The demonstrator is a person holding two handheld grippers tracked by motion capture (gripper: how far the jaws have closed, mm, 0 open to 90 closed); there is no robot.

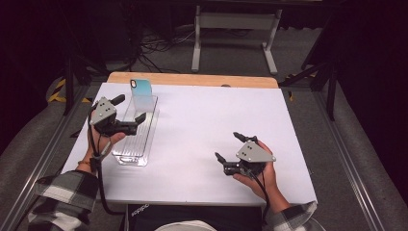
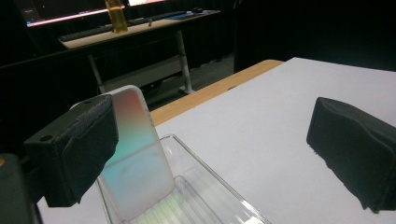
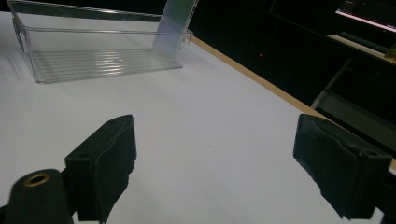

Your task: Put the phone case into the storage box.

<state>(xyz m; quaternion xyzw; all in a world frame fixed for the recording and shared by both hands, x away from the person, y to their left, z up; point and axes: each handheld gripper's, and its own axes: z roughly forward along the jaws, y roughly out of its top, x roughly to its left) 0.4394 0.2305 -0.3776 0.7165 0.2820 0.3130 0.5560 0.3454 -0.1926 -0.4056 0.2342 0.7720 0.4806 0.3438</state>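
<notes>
The left gripper [image 1: 128, 109], wide open and empty, flanks a teal-to-pink phone case [image 2: 135, 158] leaning upright in a clear tray [image 1: 139, 153].

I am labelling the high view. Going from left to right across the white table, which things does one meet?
left gripper → clear tray with the phone leaning at its far end → bare white table → right gripper

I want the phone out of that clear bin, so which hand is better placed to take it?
Left, probably. The left tool hangs open over the clear bin, beside the leaning phone. The right tool sits open, well away across the table.
</notes>
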